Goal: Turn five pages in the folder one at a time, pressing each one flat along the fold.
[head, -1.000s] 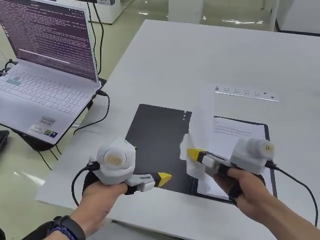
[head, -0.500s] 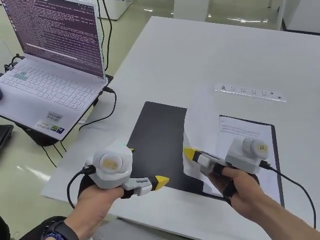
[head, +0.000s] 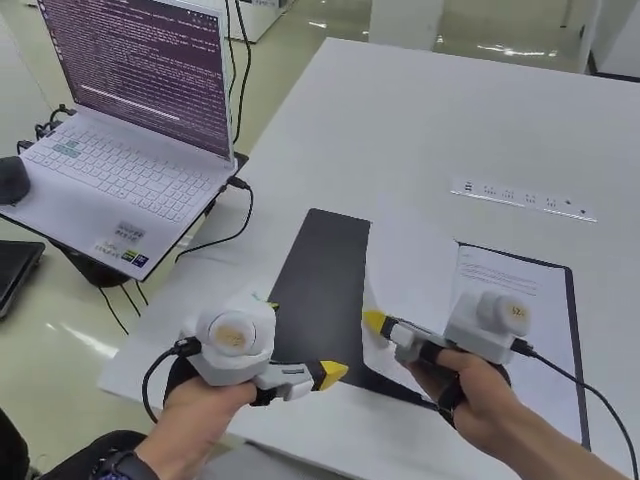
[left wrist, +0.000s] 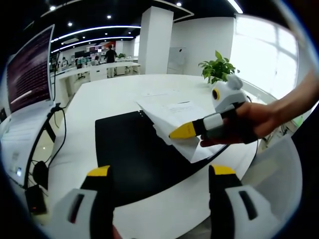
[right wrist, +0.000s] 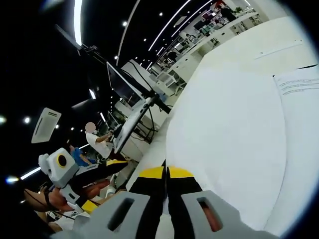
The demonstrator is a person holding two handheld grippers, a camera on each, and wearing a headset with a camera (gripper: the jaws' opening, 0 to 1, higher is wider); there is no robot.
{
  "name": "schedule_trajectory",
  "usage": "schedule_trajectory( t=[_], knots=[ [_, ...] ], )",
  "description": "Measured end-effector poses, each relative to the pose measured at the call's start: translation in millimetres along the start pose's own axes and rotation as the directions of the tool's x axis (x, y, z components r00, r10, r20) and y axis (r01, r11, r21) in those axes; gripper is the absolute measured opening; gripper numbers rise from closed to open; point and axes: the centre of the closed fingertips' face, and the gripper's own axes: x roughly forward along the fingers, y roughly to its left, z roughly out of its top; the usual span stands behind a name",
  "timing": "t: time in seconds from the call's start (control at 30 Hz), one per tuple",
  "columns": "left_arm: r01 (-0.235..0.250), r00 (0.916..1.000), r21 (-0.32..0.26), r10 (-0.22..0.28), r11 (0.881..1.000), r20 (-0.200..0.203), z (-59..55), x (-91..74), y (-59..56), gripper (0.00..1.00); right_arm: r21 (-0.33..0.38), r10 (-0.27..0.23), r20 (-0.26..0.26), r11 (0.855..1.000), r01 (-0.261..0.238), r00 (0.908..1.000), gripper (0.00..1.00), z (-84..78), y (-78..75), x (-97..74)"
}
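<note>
A black folder (head: 322,272) lies open on the white table, with a printed page (head: 515,285) flat on its right half. One white page (head: 412,268) stands lifted and curved over the fold. My right gripper (head: 375,321) is shut on the lower edge of that page, and the right gripper view has its yellow-tipped jaws (right wrist: 166,173) pressed together on the white sheet (right wrist: 229,124). My left gripper (head: 331,375) hovers open over the folder's front left corner, touching nothing. In the left gripper view the black cover (left wrist: 129,154) lies ahead, with the right gripper (left wrist: 183,131) holding the page (left wrist: 169,110).
An open laptop (head: 130,120) sits left of the table on a lower stand, with its cable (head: 222,232) trailing at the table's edge and a mouse (head: 12,180) beside it. A white power strip (head: 525,198) lies beyond the folder. The table's front edge runs just under both grippers.
The right gripper has carried the lifted page leftward across the folder, and the sheet now leans further over the left half. The left gripper stays by the front edge. The camera has shifted.
</note>
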Motion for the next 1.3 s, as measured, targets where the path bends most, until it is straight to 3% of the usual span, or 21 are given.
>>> schedule_trajectory(
  t=[0.43, 0.83, 1.0, 1.3],
  knots=[
    [-0.018, 0.9997, -0.012, 0.017, 1.0, -0.015, -9.5, -4.4, 9.4, 0.78, 0.052, -0.081, -0.04, 0.995, 0.083, 0.9959, 0.0, -19.9, -17.4, 20.7],
    [-0.028, 0.9996, -0.006, 0.028, 1.0, -0.008, 0.5, -6.7, 15.2, 0.78, 0.087, -0.114, -0.063, 0.989, 0.119, 0.9915, 0.0, -33.3, -33.3, 35.4],
    [-0.025, 0.9996, -0.001, 0.025, 1.0, -0.01, 3.1, -3.4, 16.0, 0.77, 0.132, -0.131, -0.06, 0.982, 0.138, 0.9896, 0.0, -38.5, -42.3, 41.5],
    [-0.01, 0.9998, 0.006, 0.01, 1.0, -0.014, 9.0, 6.3, 8.9, 0.77, 0.174, -0.198, -0.093, 0.962, 0.212, 0.9757, 0.0, -57.3, -56.5, 42.9]
  ],
)
